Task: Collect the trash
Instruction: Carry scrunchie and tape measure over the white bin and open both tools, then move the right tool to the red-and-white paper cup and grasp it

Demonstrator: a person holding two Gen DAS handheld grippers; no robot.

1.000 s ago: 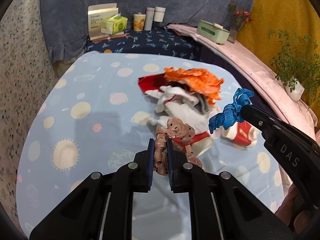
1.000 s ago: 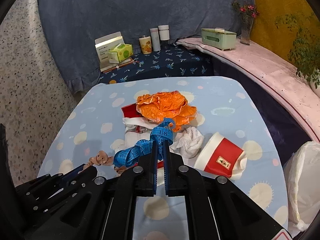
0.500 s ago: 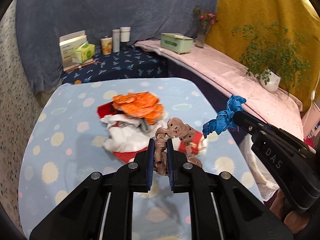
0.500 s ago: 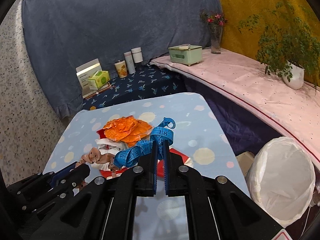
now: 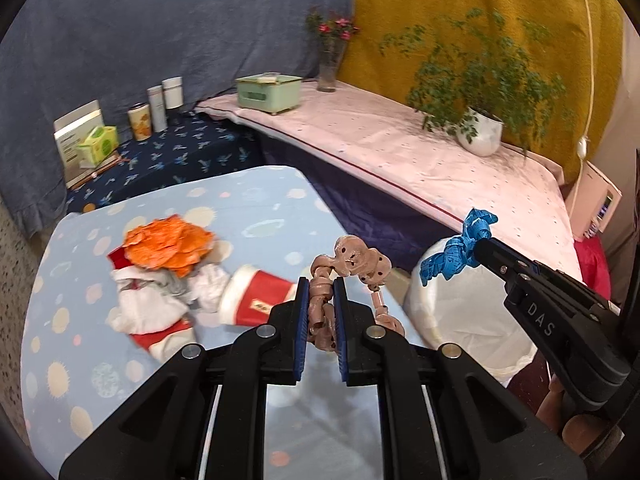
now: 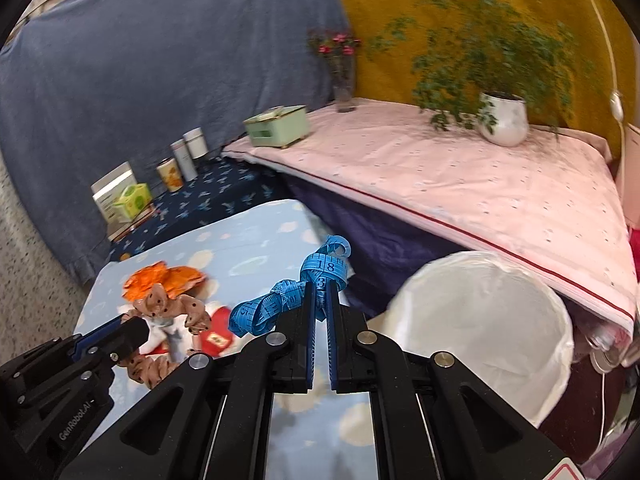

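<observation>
A table [image 5: 256,196] draped in a light-blue planet-print cloth is carrying a trash pile: an orange crumpled wrapper [image 5: 168,246] is lying on white tissues [image 5: 148,304], and a red-and-white paper cup [image 5: 256,294] is lying on its side just right of the tissues.

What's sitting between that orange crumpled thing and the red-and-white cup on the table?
Crumpled white tissue lies between the orange wrapper and the red-and-white cup, shown in the left wrist view.
</observation>
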